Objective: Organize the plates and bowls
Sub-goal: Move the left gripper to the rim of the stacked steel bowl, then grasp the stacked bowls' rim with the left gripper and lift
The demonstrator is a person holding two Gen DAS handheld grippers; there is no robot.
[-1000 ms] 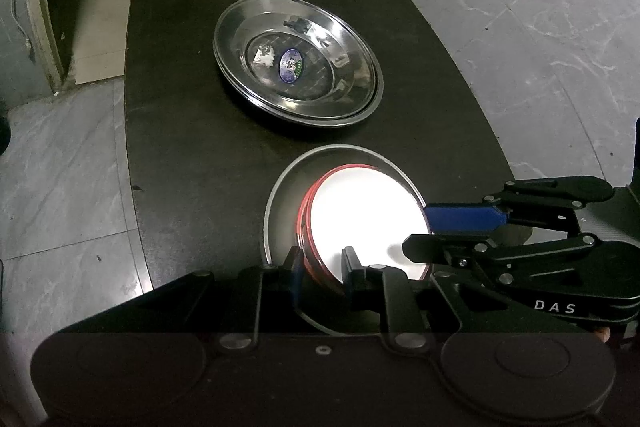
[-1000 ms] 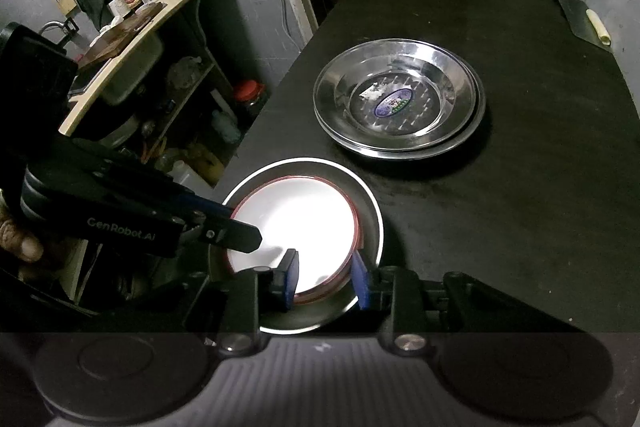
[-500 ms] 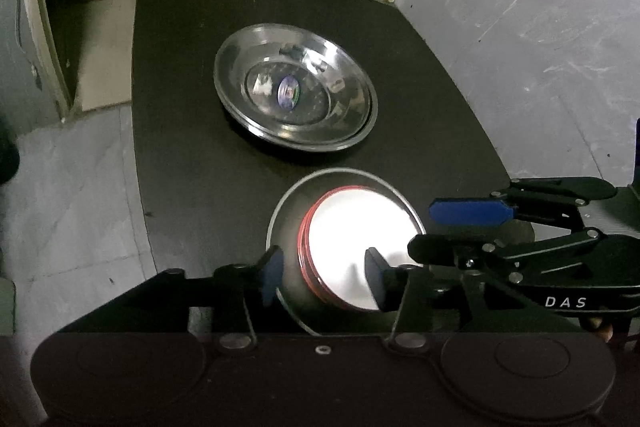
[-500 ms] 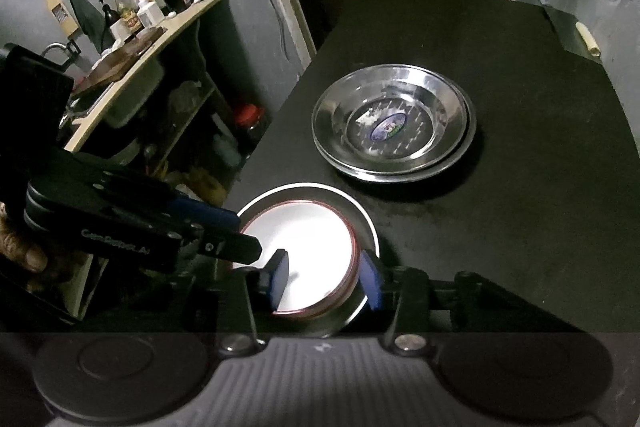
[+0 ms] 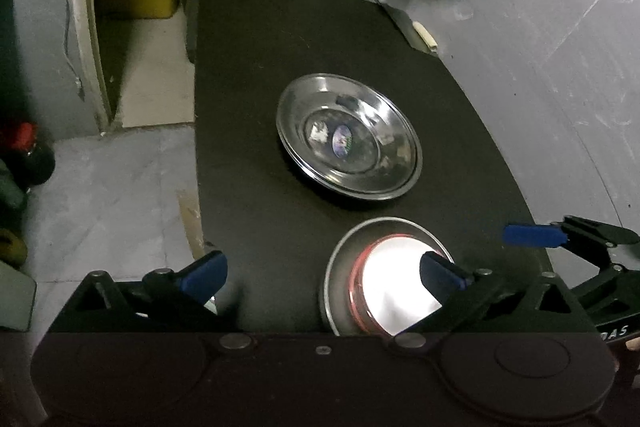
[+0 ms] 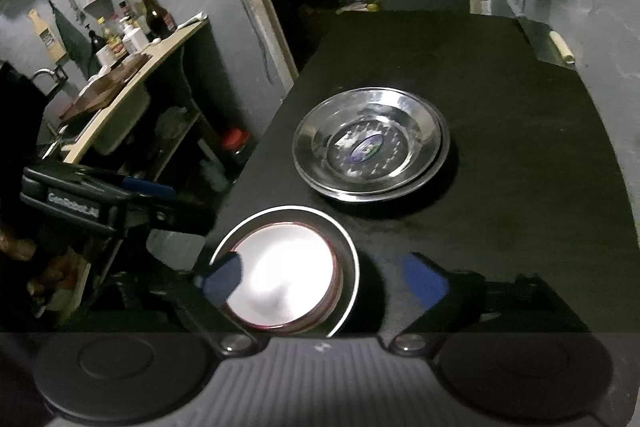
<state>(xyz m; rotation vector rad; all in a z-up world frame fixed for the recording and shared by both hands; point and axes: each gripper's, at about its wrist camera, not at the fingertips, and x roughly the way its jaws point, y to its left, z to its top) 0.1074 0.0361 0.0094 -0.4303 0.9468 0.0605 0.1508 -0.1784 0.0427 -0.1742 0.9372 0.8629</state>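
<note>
The step in hand looks like a release: the red-rimmed white bowl point(image 5: 394, 287) sits nested in a steel bowl point(image 5: 340, 267) at the near edge of the black table point(image 5: 248, 99), and both tools have just let go of it. The left gripper point(image 5: 320, 273) has just been opening and its jaws now stand wide apart, one pad out over bare table, the other over the white bowl, neither seen pressing on it. The right gripper point(image 6: 320, 277) has likewise just been spreading; its jaws straddle the nested bowls without clamping them. Just beyond, the stacked steel plates point(image 6: 370, 151) rest together, apart from the bowls. With bowls and plates each gathered, the next move probably calls for backing both grippers clear without nudging the stack
</note>
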